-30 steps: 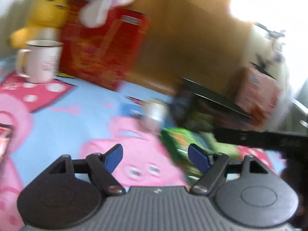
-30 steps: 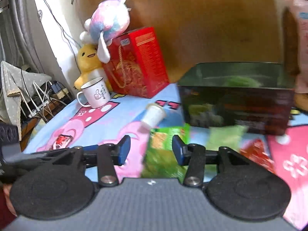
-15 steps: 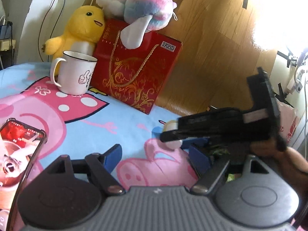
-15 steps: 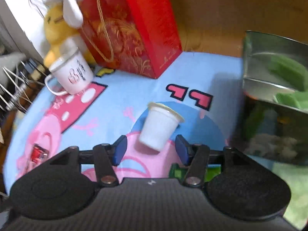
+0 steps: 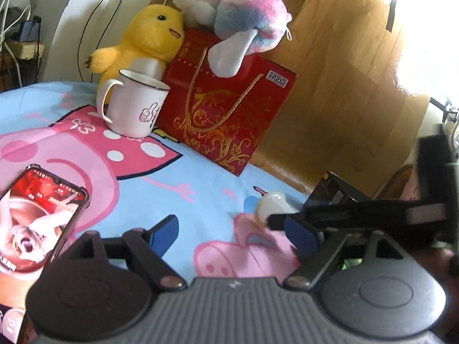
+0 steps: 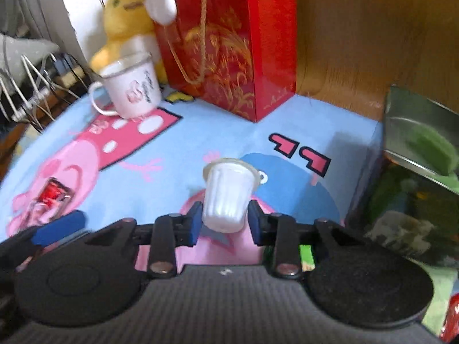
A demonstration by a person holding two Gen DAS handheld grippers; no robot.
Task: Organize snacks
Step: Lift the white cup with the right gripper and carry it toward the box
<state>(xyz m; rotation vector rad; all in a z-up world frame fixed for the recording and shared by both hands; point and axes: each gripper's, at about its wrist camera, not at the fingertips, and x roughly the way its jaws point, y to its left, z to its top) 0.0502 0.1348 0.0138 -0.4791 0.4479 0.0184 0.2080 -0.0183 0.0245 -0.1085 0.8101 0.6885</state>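
A small white ribbed snack cup [image 6: 226, 197] lies tipped on the cartoon bedsheet [image 6: 178, 143]. My right gripper [image 6: 225, 222] has its jaws closing around it, and the blue pads touch the cup's base on both sides. The left wrist view shows the same cup [image 5: 272, 205] behind the right gripper's black finger [image 5: 330, 215]. My left gripper [image 5: 235, 236] hovers over the sheet with its jaws opening and nothing between them. A dark metal tin [image 6: 416, 177] with green packets inside stands at the right.
A white mug [image 5: 134, 106], a red gift bag [image 5: 229, 114], a yellow plush duck [image 5: 143, 40] and a pastel plush [image 5: 241, 28] line the back by the wooden board. A lit phone [image 5: 37, 218] lies at the left. A green snack packet [image 6: 307, 253] lies under the right gripper.
My right gripper moved off the green packet, forward to the white cup, and its jaws narrowed around it. The left gripper's view swung left and settled, its jaws a little wider.
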